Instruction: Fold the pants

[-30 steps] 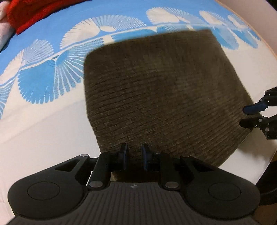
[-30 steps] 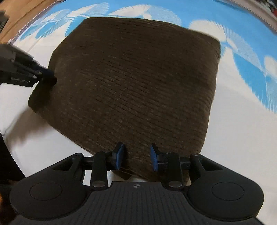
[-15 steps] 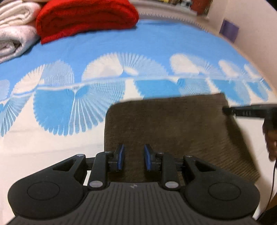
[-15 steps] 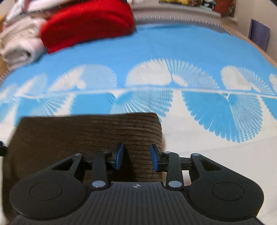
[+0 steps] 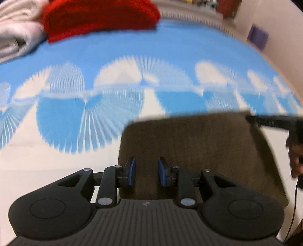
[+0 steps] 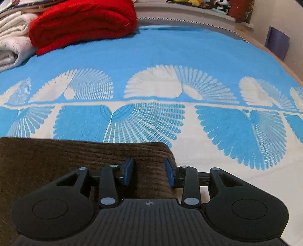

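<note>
The brown corduroy pants [image 5: 198,147] lie folded into a flat rectangle on the blue and white bedspread [image 5: 113,106]. My left gripper [image 5: 145,171] is open and empty over the near left part of the pants. My right gripper [image 6: 149,171] is open and empty over the pants' right end [image 6: 75,157], near their right edge. In the left wrist view the right gripper's fingers [image 5: 265,121] show at the pants' far right corner, with the hand that holds it.
A folded red blanket [image 6: 83,24] and white towels [image 6: 11,41] lie at the far left of the bed. A headboard shelf [image 6: 189,9] with toys runs along the back. A wall [image 6: 284,28] stands at right.
Both grippers have lifted and pulled back from the pants, tilting from a downward view to a level view across the bed. The left jaws have opened wider. The pants lie still.
</note>
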`<state>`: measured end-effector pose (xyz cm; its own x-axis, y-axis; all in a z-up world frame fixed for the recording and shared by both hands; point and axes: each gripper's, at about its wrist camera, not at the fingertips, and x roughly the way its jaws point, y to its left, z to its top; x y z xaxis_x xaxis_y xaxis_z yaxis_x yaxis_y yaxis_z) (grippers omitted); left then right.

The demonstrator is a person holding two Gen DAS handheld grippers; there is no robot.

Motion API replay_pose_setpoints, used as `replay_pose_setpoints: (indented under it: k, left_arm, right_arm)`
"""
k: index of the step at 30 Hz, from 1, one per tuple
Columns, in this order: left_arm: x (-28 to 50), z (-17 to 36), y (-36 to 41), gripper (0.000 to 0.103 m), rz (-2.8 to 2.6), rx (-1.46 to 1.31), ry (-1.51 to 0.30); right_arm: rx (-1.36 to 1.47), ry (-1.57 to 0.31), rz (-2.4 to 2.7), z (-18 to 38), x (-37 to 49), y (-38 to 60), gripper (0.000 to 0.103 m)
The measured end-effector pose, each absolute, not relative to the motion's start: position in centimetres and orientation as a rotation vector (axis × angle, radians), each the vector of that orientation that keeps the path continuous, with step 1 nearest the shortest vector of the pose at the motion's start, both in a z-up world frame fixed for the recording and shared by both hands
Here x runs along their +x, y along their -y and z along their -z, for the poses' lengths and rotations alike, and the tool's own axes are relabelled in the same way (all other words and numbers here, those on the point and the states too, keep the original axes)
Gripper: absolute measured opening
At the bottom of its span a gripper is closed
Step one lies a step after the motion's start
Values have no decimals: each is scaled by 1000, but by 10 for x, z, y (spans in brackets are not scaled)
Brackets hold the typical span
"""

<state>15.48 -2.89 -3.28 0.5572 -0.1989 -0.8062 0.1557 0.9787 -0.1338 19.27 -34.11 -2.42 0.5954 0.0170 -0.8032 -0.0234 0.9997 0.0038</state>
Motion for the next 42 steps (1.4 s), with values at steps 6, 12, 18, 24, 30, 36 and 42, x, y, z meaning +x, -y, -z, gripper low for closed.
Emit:
replay_pose_setpoints:
  k: [6, 12, 18, 24, 30, 36, 42]
  left_arm:
    - [165, 63, 26, 36, 183, -64, -1036]
    - [137, 23, 29, 35, 282, 13, -980]
    - [113, 53, 46, 36, 375, 194, -1059]
    - [81, 62, 53, 36, 432, 229, -1125]
    - [22, 21, 61, 68, 365, 371, -949]
    - [-65, -33, 56, 91, 222, 209, -714]
    - [-115, -26, 63, 103, 123, -6, -691]
  right_arm:
    - [24, -812, -56, -17, 160, 347, 42]
    - [39, -885, -198, -40, 112, 344, 49]
    - [-167, -1215, -315, 18, 66, 321, 58]
    - [-125, -1181, -250, 16, 49, 332, 60]
    - [-95, -1059, -180, -27, 19, 328, 69]
    - [15, -732, -135, -101, -56, 328, 98]
    - [159, -623, -78, -95, -119, 331, 102]
